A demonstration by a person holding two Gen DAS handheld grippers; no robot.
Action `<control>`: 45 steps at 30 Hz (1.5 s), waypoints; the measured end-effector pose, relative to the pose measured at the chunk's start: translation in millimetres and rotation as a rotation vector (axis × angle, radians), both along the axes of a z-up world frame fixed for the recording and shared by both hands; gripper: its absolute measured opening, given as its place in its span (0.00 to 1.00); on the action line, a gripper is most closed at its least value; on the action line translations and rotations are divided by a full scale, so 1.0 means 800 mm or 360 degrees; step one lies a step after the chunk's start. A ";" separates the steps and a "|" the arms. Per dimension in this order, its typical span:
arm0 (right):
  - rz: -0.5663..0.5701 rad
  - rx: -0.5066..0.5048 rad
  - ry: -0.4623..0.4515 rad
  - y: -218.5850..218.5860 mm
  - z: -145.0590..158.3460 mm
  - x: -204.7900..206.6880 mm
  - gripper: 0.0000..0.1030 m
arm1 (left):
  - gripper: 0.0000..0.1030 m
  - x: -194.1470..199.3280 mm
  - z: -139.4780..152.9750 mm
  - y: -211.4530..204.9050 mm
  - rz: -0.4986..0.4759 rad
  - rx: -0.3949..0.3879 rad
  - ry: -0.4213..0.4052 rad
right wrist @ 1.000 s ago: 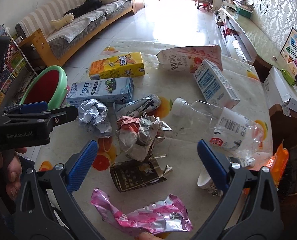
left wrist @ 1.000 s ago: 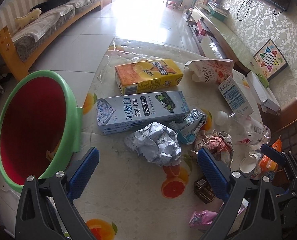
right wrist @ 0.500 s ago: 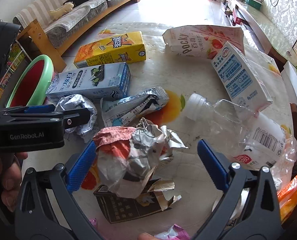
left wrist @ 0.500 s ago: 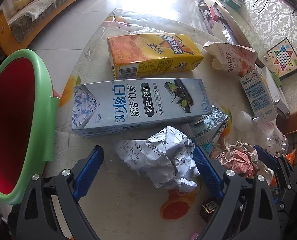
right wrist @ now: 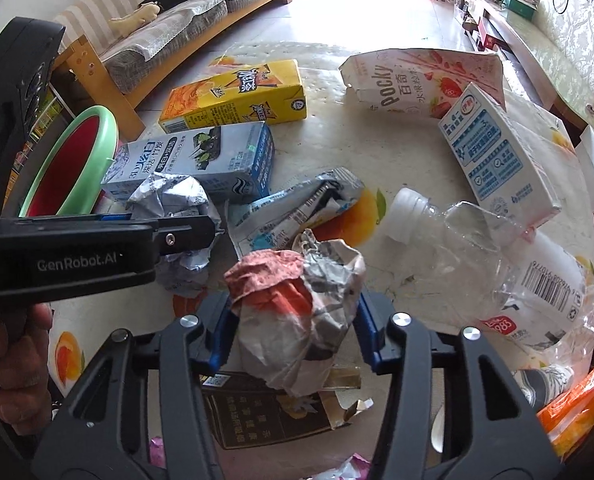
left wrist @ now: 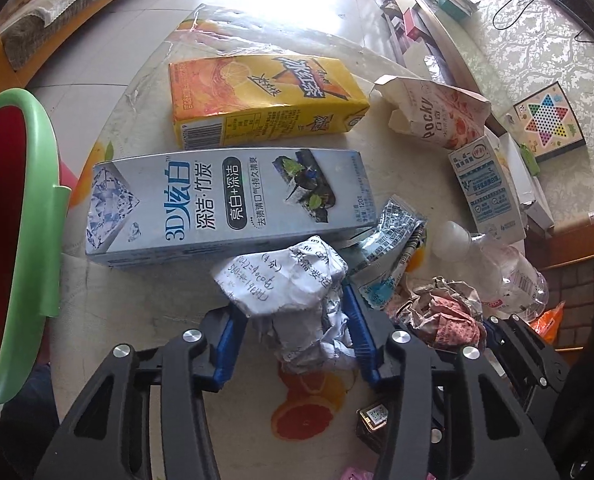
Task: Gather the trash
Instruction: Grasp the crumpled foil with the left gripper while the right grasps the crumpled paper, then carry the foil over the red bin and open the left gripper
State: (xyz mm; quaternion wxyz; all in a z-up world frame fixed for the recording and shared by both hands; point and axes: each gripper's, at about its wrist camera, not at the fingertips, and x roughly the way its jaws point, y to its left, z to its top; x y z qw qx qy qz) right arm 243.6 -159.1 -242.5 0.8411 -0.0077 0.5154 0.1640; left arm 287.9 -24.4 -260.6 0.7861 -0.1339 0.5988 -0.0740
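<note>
A: What does the left gripper (left wrist: 293,330) have?

B: Its jaws have just been closing, and the blue pads now press both sides of a crumpled ball of white paper with handwriting (left wrist: 293,304). The ball sits on the worktop (left wrist: 145,304) just in front of a long grey-blue toothpaste carton (left wrist: 229,200), touching its near side.

A: And the right gripper (right wrist: 295,334)?

B: Its jaws have just been closing too. It is clenched on a crumpled wad of grey and red-orange wrapper paper (right wrist: 297,312), which sits above a flattened dark cigarette pack (right wrist: 269,416) near the worktop's near edge.

A: Where does the trash go?

B: A round bin, green-rimmed and red inside (left wrist: 17,240), stands off the worktop's left edge, beside the toothpaste carton's end.

A: What else lies on the worktop?

B: A yellow-orange lemon tea carton (left wrist: 265,100) lies beyond the toothpaste carton, towards the far edge. A torn white Pocky box (right wrist: 421,80) lies further right, with a blue-and-white milk carton (right wrist: 497,160) just beside it. A crushed clear plastic bottle with a white cap (right wrist: 497,264) lies at the milk carton's near end. A flattened silver-blue foil packet (right wrist: 297,208) lies in the middle, between the two wads. An orange plastic bag (right wrist: 581,404) shows at the near right corner.

A: Is the person visible?

B: Only a hand (right wrist: 13,360) gripping the left gripper's handle, in the right wrist view.
</note>
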 end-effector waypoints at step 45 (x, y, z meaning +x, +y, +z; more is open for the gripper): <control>0.0174 0.0026 -0.0562 0.116 0.214 -0.081 0.46 | 0.36 -0.130 0.222 0.232 0.0331 0.0252 -0.0640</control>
